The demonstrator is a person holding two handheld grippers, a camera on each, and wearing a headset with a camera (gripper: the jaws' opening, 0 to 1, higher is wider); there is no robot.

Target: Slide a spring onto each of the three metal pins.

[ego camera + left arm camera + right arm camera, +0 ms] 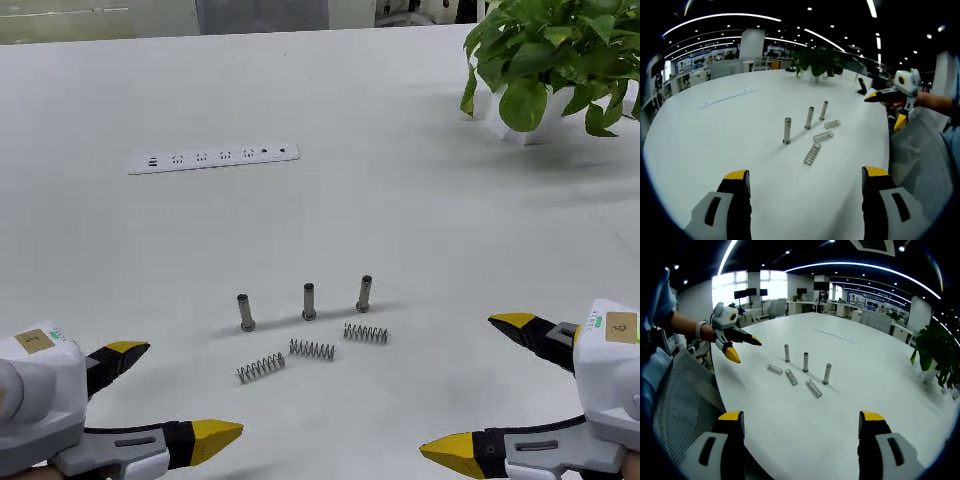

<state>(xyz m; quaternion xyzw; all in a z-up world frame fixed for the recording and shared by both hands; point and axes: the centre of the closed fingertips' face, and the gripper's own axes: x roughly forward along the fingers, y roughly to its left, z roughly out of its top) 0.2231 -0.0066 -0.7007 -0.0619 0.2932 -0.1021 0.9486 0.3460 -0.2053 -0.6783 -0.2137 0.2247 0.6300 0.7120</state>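
Three metal pins stand upright in a row on the white table: left pin (245, 312), middle pin (309, 301), right pin (364, 293). In front of them lie three bare springs: left spring (261, 367), middle spring (312, 349), right spring (366, 333). No pin carries a spring. My left gripper (170, 396) (805, 181) is open at the near left, empty. My right gripper (488, 385) (801, 423) is open at the near right, empty. Both sit well short of the springs (812, 153) (813, 388).
A white power strip (214, 158) lies further back on the left. A potted green plant (552, 55) stands at the far right corner. A mesh chair (682, 405) sits by the table's near edge.
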